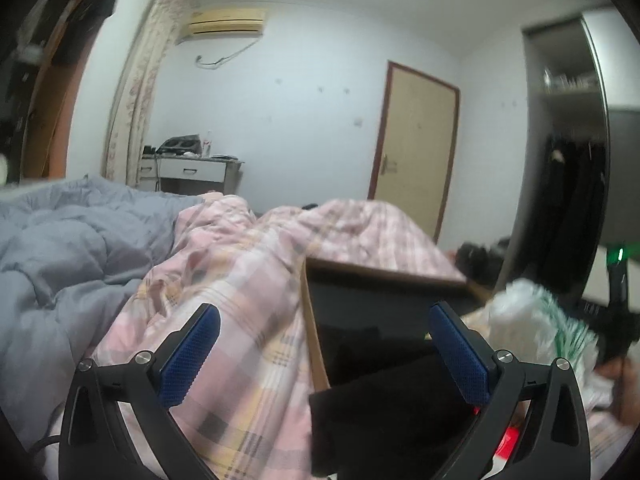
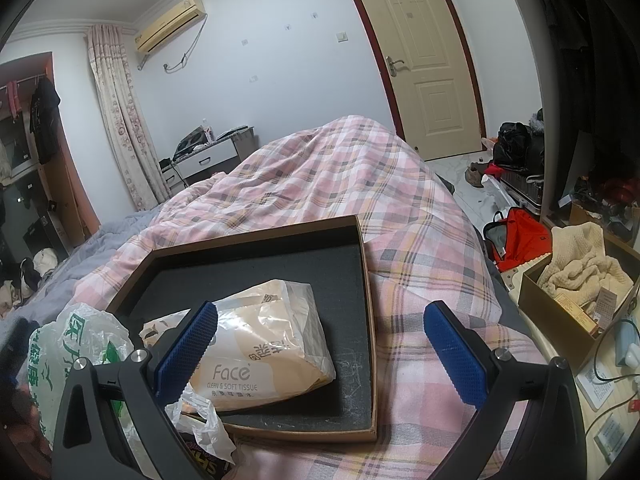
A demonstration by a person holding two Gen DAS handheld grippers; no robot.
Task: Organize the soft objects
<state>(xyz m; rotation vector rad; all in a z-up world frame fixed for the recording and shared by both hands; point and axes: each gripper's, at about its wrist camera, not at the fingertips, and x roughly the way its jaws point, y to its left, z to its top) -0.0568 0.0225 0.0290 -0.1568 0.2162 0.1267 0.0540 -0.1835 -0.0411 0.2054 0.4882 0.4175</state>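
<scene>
Bed (image 2: 420, 216), covered by a pink checked quilt (image 2: 328, 184), carries all the work items; a grey duvet (image 1: 60, 248) lies on its far side. On the quilt rests a shallow cardboard tray (image 2: 370, 320) with a dark foam floor. Inside the tray, toward its near left corner, lies a soft pack of tissues (image 2: 264, 344), slightly tilted. Just left of the tray sits a crumpled white plastic bag (image 2: 76, 344) with green print. A dark folded cloth (image 1: 384, 412) overlaps the tray's near corner in the left wrist view.

Right hand-held gripper (image 2: 320, 352): released, jaws wide apart, holding nothing, above the tray's near edge. Left hand-held gripper (image 1: 324, 356): likewise released and empty, over the tray's left wall.

Judged step: collecting the next soft item for the tray. Good practice: pinch the bag at a bunched fold, lift clear of the tray wall, and set it beside the tissues without dragging the quilt.
</scene>
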